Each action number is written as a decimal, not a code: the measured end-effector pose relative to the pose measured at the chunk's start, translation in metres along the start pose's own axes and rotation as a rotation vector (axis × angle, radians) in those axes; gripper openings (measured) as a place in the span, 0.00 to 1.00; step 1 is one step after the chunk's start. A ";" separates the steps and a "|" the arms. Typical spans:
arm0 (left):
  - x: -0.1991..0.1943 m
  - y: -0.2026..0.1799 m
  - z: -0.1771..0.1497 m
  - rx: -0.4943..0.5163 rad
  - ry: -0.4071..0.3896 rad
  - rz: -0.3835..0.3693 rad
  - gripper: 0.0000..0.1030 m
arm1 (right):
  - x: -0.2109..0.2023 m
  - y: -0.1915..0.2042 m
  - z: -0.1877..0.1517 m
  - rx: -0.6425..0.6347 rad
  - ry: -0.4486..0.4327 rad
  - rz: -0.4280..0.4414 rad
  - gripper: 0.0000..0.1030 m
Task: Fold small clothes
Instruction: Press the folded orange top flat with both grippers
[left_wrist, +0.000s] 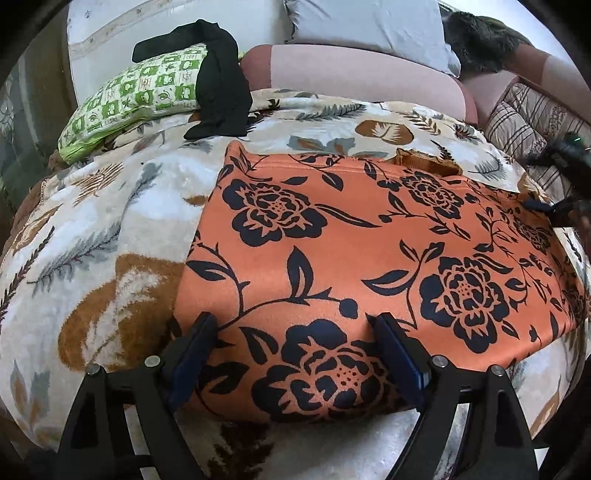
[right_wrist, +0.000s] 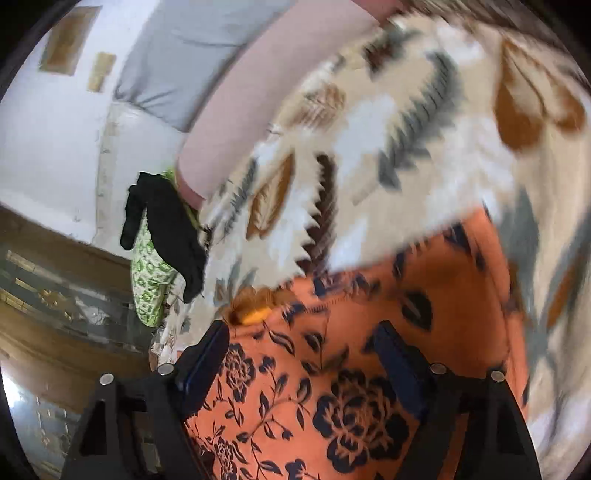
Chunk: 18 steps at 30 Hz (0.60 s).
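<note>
Through the left wrist view I am seeing the orange floral garment lying flat on the bed's leaf-print blanket, its long axis running left to right; my left gripper is spreading its fingers wide over the near edge, gripping nothing. The right gripper is showing at the far right corner. Only here is the striped cushion showing.

The right wrist view is blurring: the right gripper is hovering open over the garment. The black clothing is draping the green pillow.

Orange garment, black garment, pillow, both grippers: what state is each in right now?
Orange garment: spread flat on the blanket, not bunched.
Black garment: crumpled, draped over the green pillow.
Green pillow: lying at the bed's far edge, partly covered.
Left gripper: open, over the orange garment's near edge.
Right gripper: open, above the orange garment; view blurred.
</note>
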<state>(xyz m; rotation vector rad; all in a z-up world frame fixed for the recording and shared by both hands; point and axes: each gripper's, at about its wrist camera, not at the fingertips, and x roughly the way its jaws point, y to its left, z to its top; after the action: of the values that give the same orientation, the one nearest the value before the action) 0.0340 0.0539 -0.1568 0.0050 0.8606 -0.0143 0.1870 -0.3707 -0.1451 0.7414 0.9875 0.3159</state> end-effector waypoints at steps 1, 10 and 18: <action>-0.001 -0.001 -0.001 0.005 -0.002 0.002 0.85 | 0.012 -0.014 0.008 0.024 0.029 -0.070 0.81; 0.000 0.000 0.001 -0.006 -0.009 0.012 0.85 | -0.013 0.004 -0.011 -0.047 -0.006 -0.002 0.84; -0.044 -0.006 0.008 -0.051 -0.082 -0.004 0.85 | -0.081 0.037 -0.068 -0.177 -0.082 -0.016 0.83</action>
<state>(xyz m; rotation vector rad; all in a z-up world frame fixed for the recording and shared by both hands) 0.0113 0.0481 -0.1178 -0.0446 0.7790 0.0034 0.0894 -0.3612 -0.0905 0.5806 0.8753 0.3519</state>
